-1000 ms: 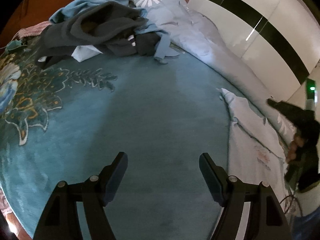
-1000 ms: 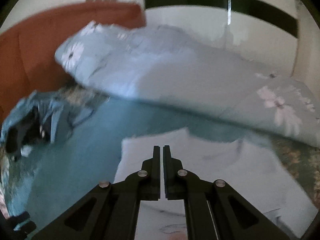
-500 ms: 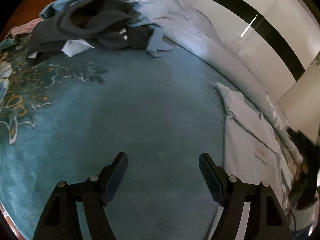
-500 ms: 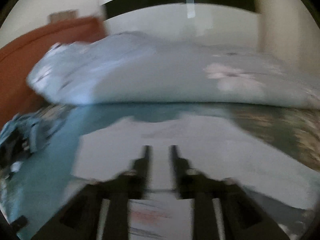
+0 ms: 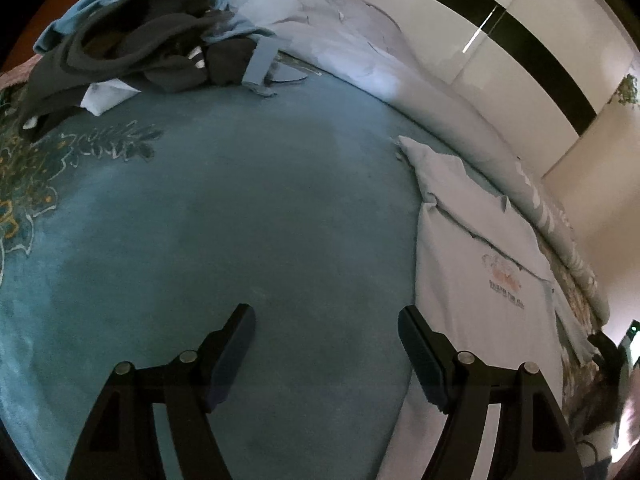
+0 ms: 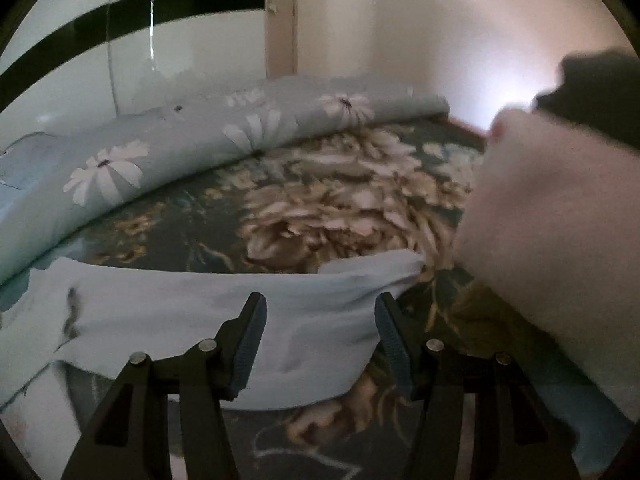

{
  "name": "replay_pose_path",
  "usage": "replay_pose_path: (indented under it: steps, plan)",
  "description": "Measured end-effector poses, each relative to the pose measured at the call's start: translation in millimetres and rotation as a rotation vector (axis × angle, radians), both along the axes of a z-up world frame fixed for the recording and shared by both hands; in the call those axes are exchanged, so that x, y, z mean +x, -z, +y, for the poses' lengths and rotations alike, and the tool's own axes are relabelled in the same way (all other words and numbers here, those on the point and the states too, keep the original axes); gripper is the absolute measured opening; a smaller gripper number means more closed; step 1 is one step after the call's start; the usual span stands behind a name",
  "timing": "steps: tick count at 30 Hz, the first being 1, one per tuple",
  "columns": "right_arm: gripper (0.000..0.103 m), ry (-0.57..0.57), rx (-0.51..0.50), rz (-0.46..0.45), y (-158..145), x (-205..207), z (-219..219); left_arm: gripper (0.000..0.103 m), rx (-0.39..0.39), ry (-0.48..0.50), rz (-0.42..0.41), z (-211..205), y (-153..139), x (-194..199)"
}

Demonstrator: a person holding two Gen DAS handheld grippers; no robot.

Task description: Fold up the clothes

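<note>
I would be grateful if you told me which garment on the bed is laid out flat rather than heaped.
The pale printed T-shirt on the right lies spread flat; the dark and blue clothes at the far left are a crumpled pile.

We see a blue bed cover (image 5: 248, 208). A white shirt (image 5: 480, 280) lies right, dark clothes (image 5: 132, 52) far left, a flowery quilt (image 5: 360, 52) far.

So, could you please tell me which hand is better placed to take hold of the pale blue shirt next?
Right. The right tongs are open with the pale blue shirt lying just beyond their tips. The left tongs, also open, hang over bare teal bedspread, with the shirt off to their side.
</note>
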State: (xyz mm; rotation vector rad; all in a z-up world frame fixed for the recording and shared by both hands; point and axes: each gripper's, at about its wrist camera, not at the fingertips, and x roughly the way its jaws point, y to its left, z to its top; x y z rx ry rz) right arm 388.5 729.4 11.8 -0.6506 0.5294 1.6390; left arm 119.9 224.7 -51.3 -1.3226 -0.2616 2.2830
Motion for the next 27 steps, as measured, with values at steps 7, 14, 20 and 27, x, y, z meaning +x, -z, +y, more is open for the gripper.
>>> replay_pose_path:
  steps: [7, 14, 20, 27]
  plan:
    - [0.057, -0.026, -0.107, 0.072, 21, 4, 26, 0.077, -0.010, -0.024, 0.002, -5, 1, -2]
    - [0.004, -0.043, -0.140, 0.107, 22, 6, 33, 0.077, -0.013, -0.020, 0.000, -8, 4, -2]
    - [0.000, -0.134, -0.082, 0.131, 0, -10, 20, 0.077, -0.009, -0.020, -0.003, -9, 5, -1]
    - [0.000, -0.278, 0.011, 0.120, -42, -56, -2, 0.077, -0.007, -0.017, -0.003, -10, 4, 0]
